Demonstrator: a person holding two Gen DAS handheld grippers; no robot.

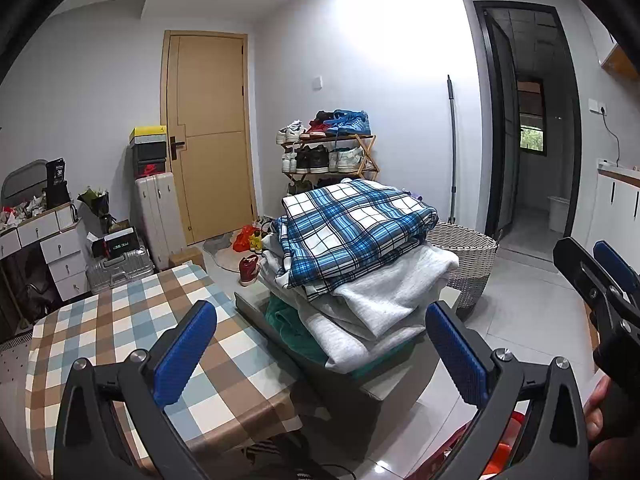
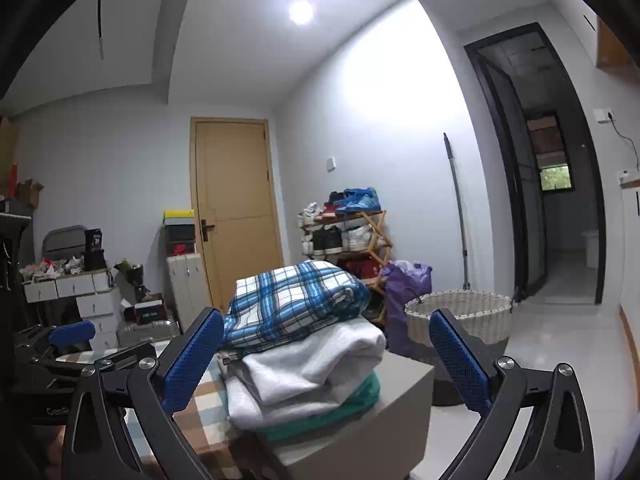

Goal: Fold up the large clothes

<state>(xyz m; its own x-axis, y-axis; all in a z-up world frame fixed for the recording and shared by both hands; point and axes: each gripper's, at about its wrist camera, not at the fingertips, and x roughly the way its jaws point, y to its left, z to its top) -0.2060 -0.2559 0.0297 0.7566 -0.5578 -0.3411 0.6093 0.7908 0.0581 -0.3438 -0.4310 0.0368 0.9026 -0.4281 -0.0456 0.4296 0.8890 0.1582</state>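
Stack (image 1: 352, 264): folded clothes at centre frame in both views, piled on a grey box (image 2: 384, 412) just right of the counter (image 1: 120, 340). Top item, blue-and-white plaid (image 1: 348, 228); below it, grey-white garments (image 1: 384, 304); at the bottom, a green one (image 1: 288, 328). All lay folded, edges roughly squared.

Left gripper (image 1: 320, 356): lower frame, jaws spread wide, nothing between them.

Right gripper (image 2: 324, 360): lower frame, jaws likewise apart and empty; also visible at the right edge of the left view.

Progress, judged: the stack looked finished, and no unfolded garment lay on the counter. Whether clothes were left in the basket (image 1: 464, 256) could not be told; its inside was hidden in the left view and showed nothing over the rim in the right. The task seemed at or near its end, or between items.

Counter: checked cloth in brown, blue and white, lower left of the left view, its visible part bare.

Room: pale tiled floor; wooden door (image 1: 208, 136) at upper centre-left; shoe rack (image 1: 328, 148) behind the stack; suitcase (image 1: 156, 216) with shoeboxes beside the door; white drawers (image 1: 52, 248) at far left; dark doorway (image 1: 524, 120) at right; purple bag (image 2: 404, 280) beside the basket; mop handle (image 1: 452, 140) against the wall.
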